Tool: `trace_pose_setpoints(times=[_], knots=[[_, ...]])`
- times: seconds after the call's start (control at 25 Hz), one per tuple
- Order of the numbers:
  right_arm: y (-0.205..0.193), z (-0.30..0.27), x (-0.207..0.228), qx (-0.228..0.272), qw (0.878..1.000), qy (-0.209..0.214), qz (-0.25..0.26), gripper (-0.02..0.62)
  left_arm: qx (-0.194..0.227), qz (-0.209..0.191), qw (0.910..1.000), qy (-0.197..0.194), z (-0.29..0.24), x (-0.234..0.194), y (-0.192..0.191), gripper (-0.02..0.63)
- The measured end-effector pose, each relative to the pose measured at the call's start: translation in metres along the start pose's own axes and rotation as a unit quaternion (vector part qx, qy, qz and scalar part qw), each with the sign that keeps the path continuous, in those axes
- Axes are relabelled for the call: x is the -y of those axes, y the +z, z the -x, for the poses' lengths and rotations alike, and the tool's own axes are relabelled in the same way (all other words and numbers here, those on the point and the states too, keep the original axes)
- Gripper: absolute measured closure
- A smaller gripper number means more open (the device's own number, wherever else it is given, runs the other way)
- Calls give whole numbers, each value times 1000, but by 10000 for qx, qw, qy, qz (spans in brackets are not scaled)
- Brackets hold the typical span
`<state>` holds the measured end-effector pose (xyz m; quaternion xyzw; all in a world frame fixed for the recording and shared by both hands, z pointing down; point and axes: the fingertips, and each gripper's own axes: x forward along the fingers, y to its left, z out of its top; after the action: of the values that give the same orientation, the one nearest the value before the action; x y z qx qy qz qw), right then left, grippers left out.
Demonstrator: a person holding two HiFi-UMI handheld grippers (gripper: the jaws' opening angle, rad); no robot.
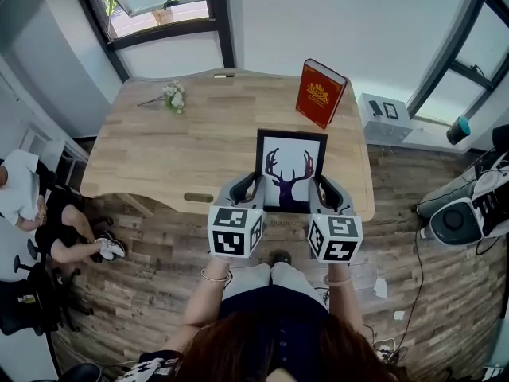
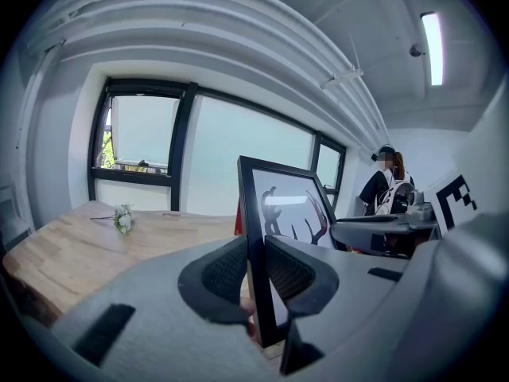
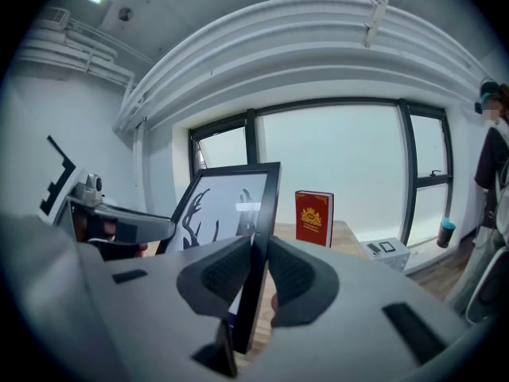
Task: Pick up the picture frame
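The picture frame (image 1: pixel 289 168), black-edged with a dark deer-head print on white, hangs above the near edge of the wooden table (image 1: pixel 159 150), held between both grippers. My left gripper (image 1: pixel 256 188) is shut on its left edge, seen edge-on in the left gripper view as the frame (image 2: pixel 280 205) clamped between the pads (image 2: pixel 227 273). My right gripper (image 1: pixel 316 188) is shut on its right edge; in the right gripper view the frame (image 3: pixel 231 205) stands tilted between the pads (image 3: pixel 293 275).
A red book (image 1: pixel 320 92) stands upright at the table's far right, also the red book (image 3: pixel 313 218). A small white flower sprig (image 1: pixel 172 95) lies at the far left. A seated person (image 1: pixel 32 205) is at the left; a white box (image 1: pixel 384 116) and cables lie on the floor at right.
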<state>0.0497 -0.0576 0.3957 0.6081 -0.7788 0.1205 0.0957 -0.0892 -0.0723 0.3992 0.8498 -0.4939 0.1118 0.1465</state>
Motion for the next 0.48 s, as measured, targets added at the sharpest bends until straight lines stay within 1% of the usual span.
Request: trace_pose_setpoints(times=[0.2, 0.48], knots=[[5, 7, 3, 87, 9999, -43, 36, 522, 63, -35, 10000, -35, 3, 6, 5, 525], [11, 10, 13, 113, 9999, 2, 57, 522, 100, -29, 9999, 77, 0, 17, 11, 525]])
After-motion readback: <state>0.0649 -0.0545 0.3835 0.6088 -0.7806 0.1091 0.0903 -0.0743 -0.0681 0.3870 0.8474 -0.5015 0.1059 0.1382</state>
